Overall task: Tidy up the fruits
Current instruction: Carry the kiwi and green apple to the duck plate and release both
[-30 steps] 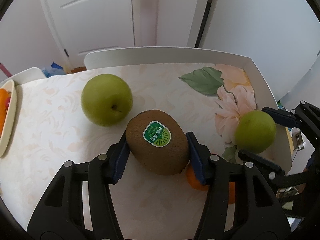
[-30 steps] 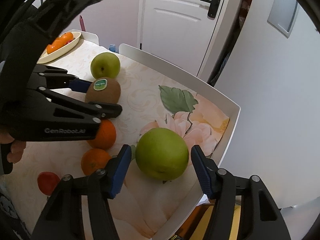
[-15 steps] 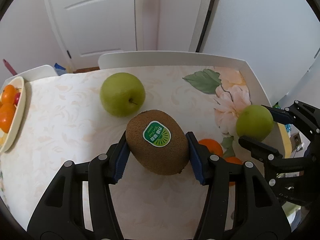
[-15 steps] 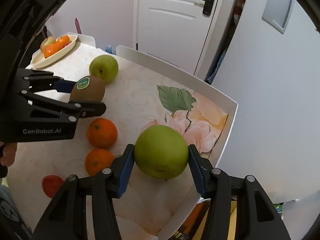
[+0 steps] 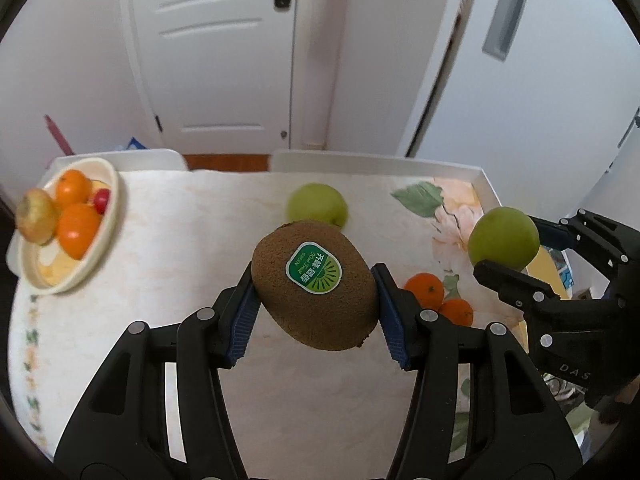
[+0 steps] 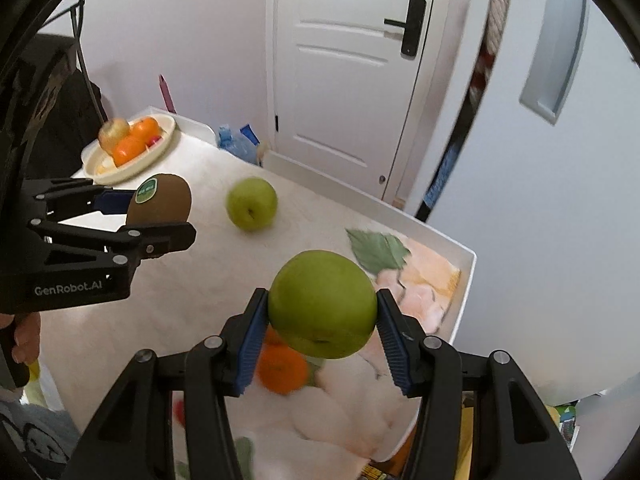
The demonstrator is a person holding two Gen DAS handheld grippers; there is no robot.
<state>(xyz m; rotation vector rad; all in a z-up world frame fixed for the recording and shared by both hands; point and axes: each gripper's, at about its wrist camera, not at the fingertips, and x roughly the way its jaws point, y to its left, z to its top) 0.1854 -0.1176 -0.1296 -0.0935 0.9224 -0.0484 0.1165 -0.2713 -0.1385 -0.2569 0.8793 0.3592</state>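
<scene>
Left gripper (image 5: 316, 308) is clamped on a kiwi (image 5: 316, 284), its blue pads pressed on the two long flanks, sticker facing up; the fruit hangs clear above the table (image 5: 160, 280). Right gripper (image 6: 322, 332) is clamped on a green apple (image 6: 322, 304) at its widest girth, also lifted off the cloth; from the left wrist view that apple sits at three o'clock of the kiwi.

Handling, as a judgement: the kiwi looks light, with a fuzzy skin that should grip well, but its flesh is soft, so a hard squeeze could bruise it; the flanks are the right place to hold. The apple seems heavier, firm and smooth-skinned, so it could slip or turn between the pads; a hold across its middle looks safest.

Counts:
- Green apples: two, one held and a second apple (image 5: 317, 206) lying on the table at twelve o'clock of the kiwi.
- Kiwis: one.
- Loose oranges (image 5: 425, 291): two, touching, at four o'clock of the kiwi.
- Bowl (image 5: 110, 216): one, at ten o'clock, holding two oranges, a yellowish fruit and something small and red. It looks like the likely goal.
</scene>
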